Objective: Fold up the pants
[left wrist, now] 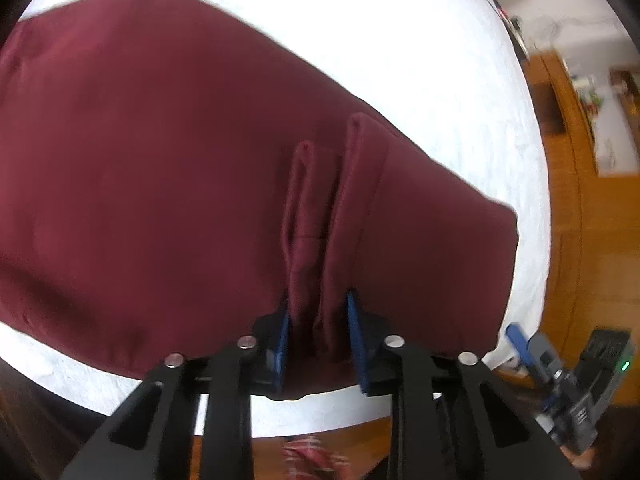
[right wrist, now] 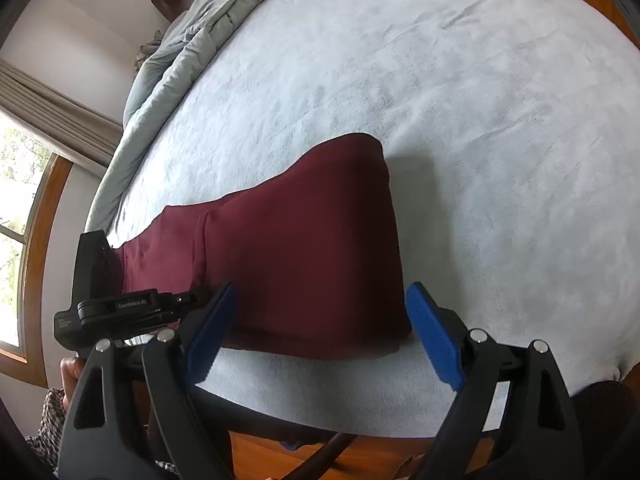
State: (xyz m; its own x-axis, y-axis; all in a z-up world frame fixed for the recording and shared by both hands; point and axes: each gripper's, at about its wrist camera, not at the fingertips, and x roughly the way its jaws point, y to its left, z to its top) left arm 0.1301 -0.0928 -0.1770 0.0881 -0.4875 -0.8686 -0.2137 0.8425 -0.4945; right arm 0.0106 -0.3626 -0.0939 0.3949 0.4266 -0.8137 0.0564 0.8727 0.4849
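Pants point(left wrist: 160, 160): one pair; tongs: two, left point(left wrist: 318, 332) pinching.

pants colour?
Solid maroon pants, no pattern. Shows best in the right wrist view, laid out on the pale bed cover.

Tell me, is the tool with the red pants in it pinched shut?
Shut. The left tool has its blue pads squeezing a bunched ridge of the dark red cloth pants.

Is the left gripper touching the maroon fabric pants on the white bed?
Touching. The left wrist view shows the left gripper closed on a bunched fold of the maroon fabric pants, with both blue pads pressed against the cloth.
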